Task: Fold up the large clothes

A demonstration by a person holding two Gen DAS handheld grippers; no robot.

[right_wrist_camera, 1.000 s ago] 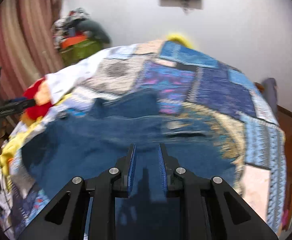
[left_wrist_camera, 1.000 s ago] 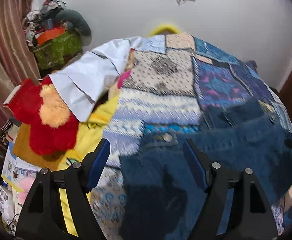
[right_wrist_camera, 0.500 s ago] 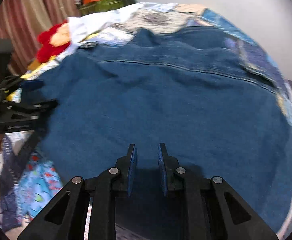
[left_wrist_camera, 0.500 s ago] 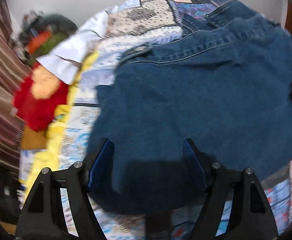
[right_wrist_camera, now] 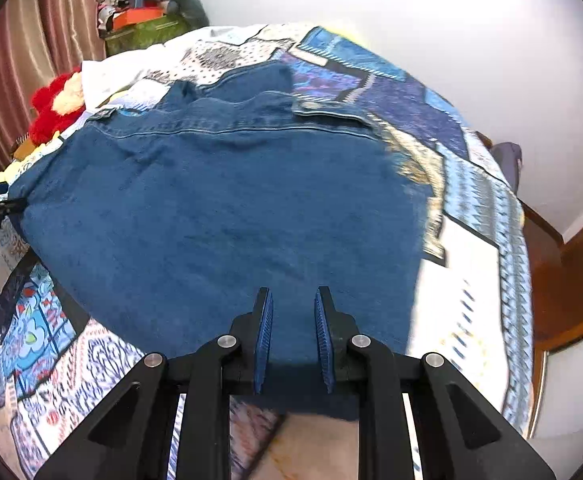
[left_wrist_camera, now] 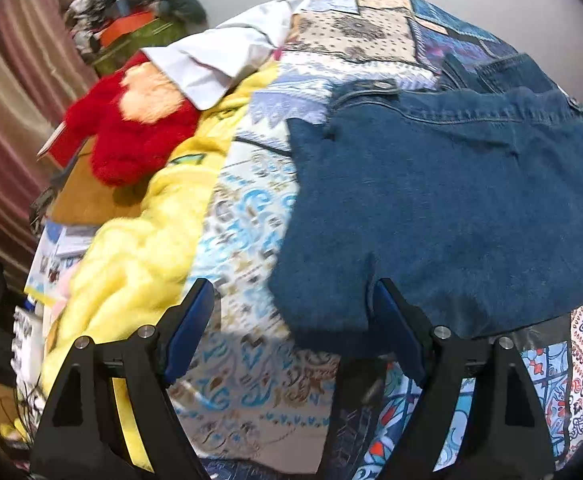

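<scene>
Bed [right_wrist_camera: 467,280], patchwork spread, carries everything. Soft and uneven: any fold laid here may sag or skew once let go.

Denim garment [right_wrist_camera: 219,208] lies spread across the middle of the bed, near hem toward the foot edge, collar and cuffs toward the wall-side edge. Mostly flat, with a ridge of wrinkles below the far seam. Heavy cloth; if it is lifted from one point only, I judge the free side will drag and twist the fold line.

Yellow blanket [left_wrist_camera: 139,240] bunched along the bed's left edge, red plush toy [left_wrist_camera: 131,136] and white sheet [left_wrist_camera: 211,64] beyond it near the far-left corner. A fold swung leftward could land on this clutter and come out lumpy.

Left gripper [left_wrist_camera: 287,320]: jaws wide apart, holding nothing. Its right finger [left_wrist_camera: 395,328] sits at the garment's near-left corner [left_wrist_camera: 323,312], which lies between the jaws. Whether the finger touches cloth I cannot tell. Closing now could pinch the spread along with the denim.

Right gripper [right_wrist_camera: 291,340]: jaws narrowly parted, over the near hem at the foot edge. No cloth visibly clamped between the pads. Risk: a shallow bite slips off the thick hem.
</scene>
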